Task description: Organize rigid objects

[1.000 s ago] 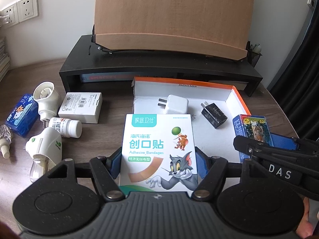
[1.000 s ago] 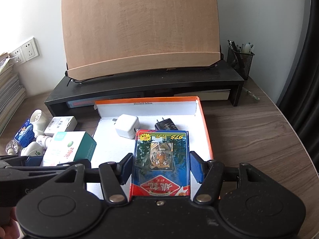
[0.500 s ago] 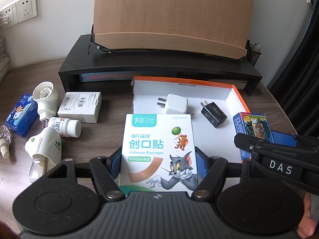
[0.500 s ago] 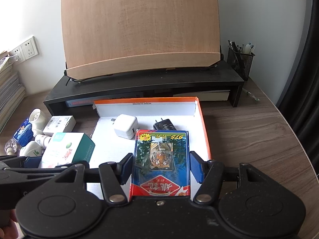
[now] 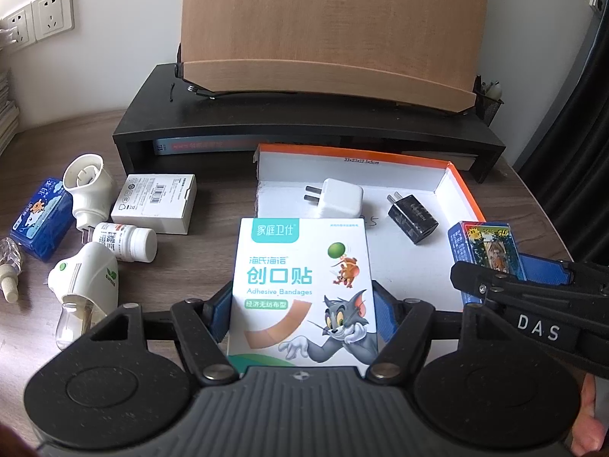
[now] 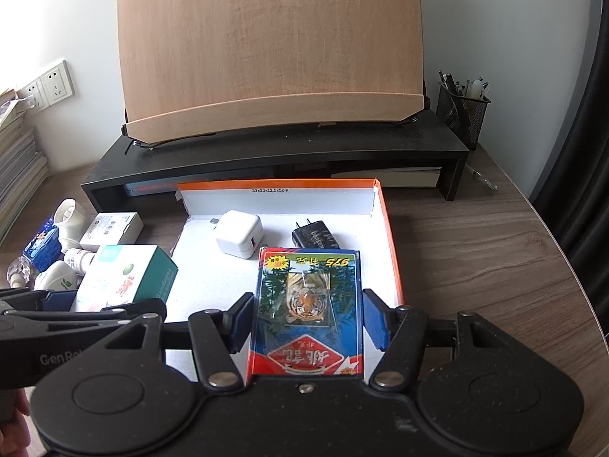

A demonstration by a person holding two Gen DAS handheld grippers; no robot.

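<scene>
While both grippers hover above the orange-rimmed box [image 6: 388,228], left gripper [image 5: 302,304] fingers clasp the adhesive bandage box [image 5: 304,289] at its near-left, right gripper [image 6: 306,316] fingers the playing-card pack [image 6: 308,304] near-right, long axes pointing far.

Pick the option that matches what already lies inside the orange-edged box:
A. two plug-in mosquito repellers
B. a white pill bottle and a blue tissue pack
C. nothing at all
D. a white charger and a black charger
D: a white charger and a black charger lie side by side on the white floor of the orange-edged box, while the pill bottle lies outside it on the desk.
</scene>
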